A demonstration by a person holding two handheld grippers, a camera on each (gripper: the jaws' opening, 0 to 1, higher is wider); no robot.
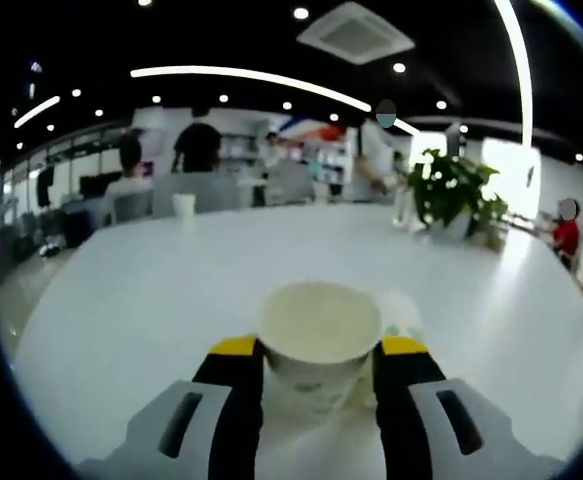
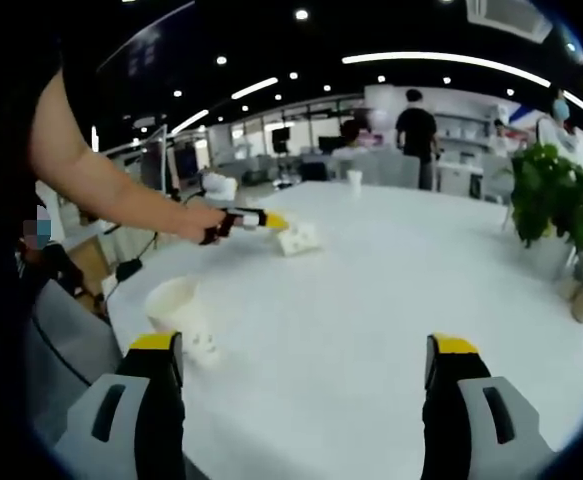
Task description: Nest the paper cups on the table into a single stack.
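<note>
While left gripper (image 1: 319,365) clamps a paper cup (image 1: 320,340) upright on the white table (image 1: 151,290), right gripper (image 2: 306,375) stands wide, w/ 2nd cup (image 2: 179,310) near its left jaw.

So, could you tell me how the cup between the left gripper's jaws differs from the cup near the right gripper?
The held cup sits between the left gripper jaws; the loose cup stands free on the table, beside the right gripper, whose jaws are wide apart. In the right gripper view, the held cup appears tipped sideways, the loose cup upright. Both are pale paper cups.
</note>
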